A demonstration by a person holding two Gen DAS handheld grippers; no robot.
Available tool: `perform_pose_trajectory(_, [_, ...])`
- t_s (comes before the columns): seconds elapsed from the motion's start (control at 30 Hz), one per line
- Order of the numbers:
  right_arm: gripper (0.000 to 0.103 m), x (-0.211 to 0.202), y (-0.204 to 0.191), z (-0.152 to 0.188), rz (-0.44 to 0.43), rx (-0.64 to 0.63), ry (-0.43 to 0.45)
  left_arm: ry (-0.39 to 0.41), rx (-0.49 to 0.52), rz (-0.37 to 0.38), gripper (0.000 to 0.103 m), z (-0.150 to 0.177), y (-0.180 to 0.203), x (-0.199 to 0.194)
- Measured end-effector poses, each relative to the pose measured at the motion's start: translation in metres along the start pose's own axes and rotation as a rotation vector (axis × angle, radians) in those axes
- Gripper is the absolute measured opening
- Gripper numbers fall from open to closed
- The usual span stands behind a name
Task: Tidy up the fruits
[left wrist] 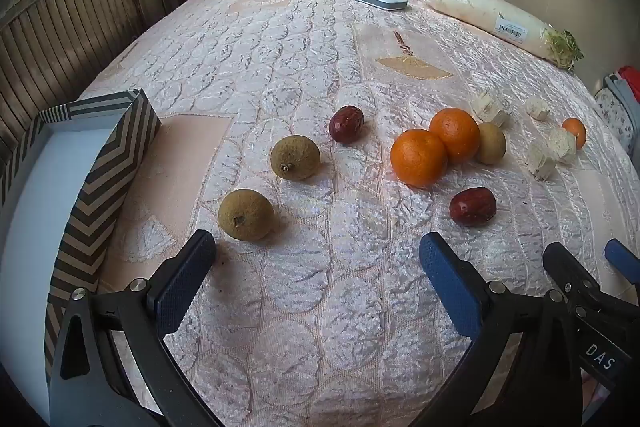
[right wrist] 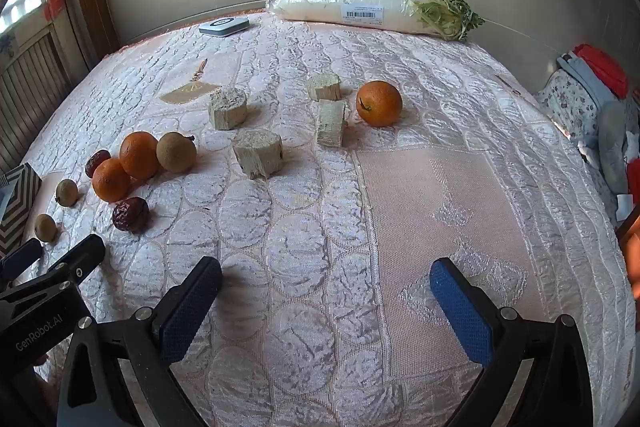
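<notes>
Both claws stand at their widest and hold nothing: left gripper (left wrist: 316, 267) hovers over bare cloth near the patterned box (left wrist: 116, 163), right gripper (right wrist: 326, 287) over bare cloth nearer the middle of the quilted table cover (right wrist: 440, 187). Stock on the cloth, all loose and unsorted: two brown-green round fruits, one (left wrist: 246, 214) just ahead of the left claw's left finger and one (left wrist: 295, 157) a little beyond it; a third brown-green fruit (left wrist: 491, 143) touching the far orange; two oranges (left wrist: 418, 157) (left wrist: 455, 135) touching each other; a third orange (right wrist: 379, 103) well apart on the right side; two dark red dates, one (left wrist: 346, 123) beyond the brown-green pair and one (left wrist: 473, 206) just in front of the oranges; four pale cut chunks (right wrist: 257, 153), seemingly stalk pieces, between the cluster and the lone orange. Box: open, at the left edge, and the part of its interior that shows has no fruit in it. Not part of the job by appearance: wrapped white radish (right wrist: 352, 9) and a flat white device (right wrist: 224, 25) along the far edge. Progress, as judged: nothing sorted yet; every fruit remains to be gathered, presumably into the box, with the nearest brown-green fruit the likeliest first pick.
</notes>
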State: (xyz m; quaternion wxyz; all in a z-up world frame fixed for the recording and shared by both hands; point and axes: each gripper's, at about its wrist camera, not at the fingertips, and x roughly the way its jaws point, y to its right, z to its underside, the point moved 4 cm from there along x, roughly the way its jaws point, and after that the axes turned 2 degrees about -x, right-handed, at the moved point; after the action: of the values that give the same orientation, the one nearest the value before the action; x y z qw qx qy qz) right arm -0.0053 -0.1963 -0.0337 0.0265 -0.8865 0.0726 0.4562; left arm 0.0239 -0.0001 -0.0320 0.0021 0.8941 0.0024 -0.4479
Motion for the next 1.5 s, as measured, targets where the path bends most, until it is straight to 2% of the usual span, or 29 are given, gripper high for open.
perform_pose_trajectory(0.13, [0.103, 0.000, 0.000, 0.000, -0.006, 0.003, 0.001, -0.011, -0.013, -0.006, 0.103, 0.001, -0.001, -0.002])
perform_pose_trajectory(0.2, [0.103, -0.003, 0.000, 0.000, -0.022, 0.005, 0.007, -0.018, -0.009, 0.014, 0.103, 0.003, 0.000, -0.006])
perform_pose_trajectory(0.33, [0.103, -0.020, 0.000, 0.001, -0.067, 0.019, 0.056, 0.042, -0.001, 0.024, 0.103, 0.006, -0.004, -0.031])
perform_pose_trajectory(0.37, [0.103, -0.033, 0.001, -0.001, -0.084, 0.011, 0.118, 0.059, -0.003, 0.031, 0.103, 0.005, -0.004, -0.039])
perform_pose_trajectory(0.5, [0.103, -0.059, -0.003, -0.003, -0.053, -0.021, 0.176, 0.131, -0.015, 0.041, 0.103, 0.001, -0.008, -0.067])
perform_pose_trajectory(0.63, [0.103, -0.084, -0.004, -0.002, -0.060, -0.010, 0.222, 0.194, -0.013, 0.057, 0.103, 0.000, -0.010, -0.091])
perform_pose_trajectory(0.87, [0.103, -0.115, -0.009, 0.000, -0.051, -0.023, 0.285, 0.246, -0.002, 0.060, 0.103, 0.004, -0.012, -0.114])
perform_pose_trajectory(1.03, [0.103, -0.122, -0.016, 0.002, -0.050, -0.044, 0.291, 0.279, -0.005, 0.037, 0.102, 0.006, -0.014, -0.125])
perform_pose_trajectory(1.17, [0.103, -0.124, -0.017, 0.003, -0.049, -0.043, 0.286, 0.263, -0.012, 0.021, 0.102, 0.006, -0.015, -0.125])
perform_pose_trajectory(1.5, [0.103, -0.125, -0.018, 0.003, -0.046, -0.048, 0.289, 0.280, -0.023, 0.011, 0.102, 0.006, -0.017, -0.129])
